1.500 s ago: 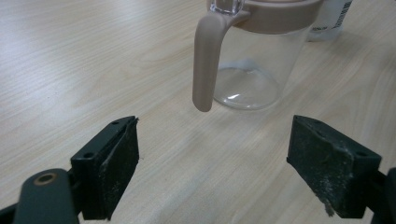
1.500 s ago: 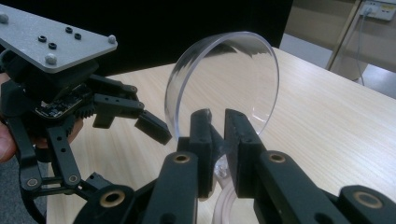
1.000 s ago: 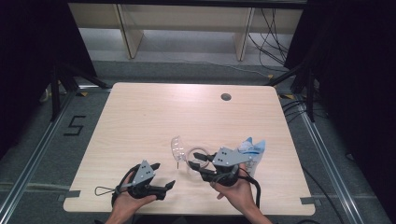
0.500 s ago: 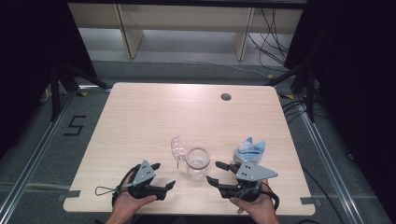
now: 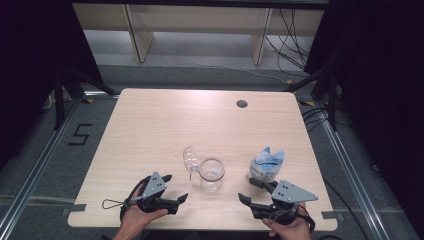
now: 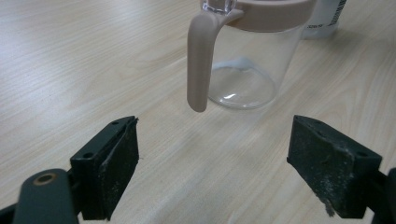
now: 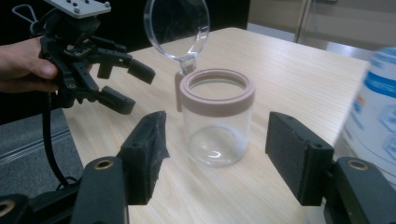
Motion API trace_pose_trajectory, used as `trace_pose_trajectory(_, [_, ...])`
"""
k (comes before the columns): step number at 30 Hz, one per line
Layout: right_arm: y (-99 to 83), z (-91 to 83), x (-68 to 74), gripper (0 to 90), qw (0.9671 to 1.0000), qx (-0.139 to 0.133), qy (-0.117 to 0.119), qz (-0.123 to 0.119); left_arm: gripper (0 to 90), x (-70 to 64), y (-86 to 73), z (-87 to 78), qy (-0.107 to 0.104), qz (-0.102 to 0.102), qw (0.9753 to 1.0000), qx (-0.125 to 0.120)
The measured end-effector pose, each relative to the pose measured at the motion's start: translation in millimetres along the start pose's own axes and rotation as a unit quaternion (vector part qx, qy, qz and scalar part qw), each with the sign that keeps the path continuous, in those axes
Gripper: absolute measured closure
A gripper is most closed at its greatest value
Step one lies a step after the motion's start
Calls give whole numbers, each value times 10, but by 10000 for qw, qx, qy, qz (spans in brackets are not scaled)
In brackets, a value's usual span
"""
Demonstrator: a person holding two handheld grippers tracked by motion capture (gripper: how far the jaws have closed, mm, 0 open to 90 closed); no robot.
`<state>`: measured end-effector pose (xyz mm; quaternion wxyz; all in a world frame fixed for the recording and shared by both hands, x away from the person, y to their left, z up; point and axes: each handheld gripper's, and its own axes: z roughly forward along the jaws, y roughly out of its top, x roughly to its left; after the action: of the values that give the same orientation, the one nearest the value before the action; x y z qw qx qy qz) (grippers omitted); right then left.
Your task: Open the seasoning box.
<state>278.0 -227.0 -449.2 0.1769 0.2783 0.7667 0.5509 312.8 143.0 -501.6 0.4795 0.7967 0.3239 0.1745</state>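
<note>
You have the clear jar (image 5: 211, 174) standing upright near the front edge of the bench (image 5: 150, 125), and everything else can be placed from it. Its pinkish collar (image 7: 217, 91) rings an open mouth, and the clear hinged lid (image 7: 177, 29) is tipped up and back on the side away from your right gripper, so the opening is free to receive something. The handle (image 6: 200, 60) hangs down the jar's wall on the side facing your left gripper.

Your left gripper (image 5: 175, 201) sits to the left of the jar and a little nearer to you, jaws spread wide and clamped on nothing; in the left gripper view they frame the handle and the jar's base, which reads as lining up for a hold on that side. Your right gripper (image 5: 252, 196) sits to the right of the jar, also nearer to you, its jaws likewise apart and empty; in the right gripper view the jar stands squarely between its pads (image 7: 149, 144), though well short of contact.

The blue and white packet (image 5: 266, 165) stands to the right of the jar, just beyond your right gripper, close enough to fetch without crossing over. With both grippers flanking the jar, the likely plan is one steadying it while the other handles the packet or the lid, judging from the layout alone.
</note>
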Motion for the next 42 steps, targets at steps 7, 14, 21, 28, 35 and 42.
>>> trace_pose_trajectory(7, [-65,-210,-29,382,9994,-59,-221,273,159,2,1,-4,7,-42,10000,-13])
trace_pose_trajectory(14, [-146,-375,-158,368,9979,-191,-533,308,159,2,3,-2,9,25,10000,17])
trace_pose_trajectory(21, [-209,-506,-288,320,9958,-132,-679,591,160,7,6,-5,40,45,10000,28])
trace_pose_trajectory(28, [-244,-527,-362,293,9949,-154,-677,738,160,-6,7,-1,39,-12,10000,31])
trace_pose_trajectory(35, [-271,-558,-438,291,9941,-38,-883,630,159,6,13,-1,19,108,9999,43])
trace_pose_trajectory(42, [-306,-545,-557,240,9939,12,-935,584,159,-5,6,14,1,39,10000,22])
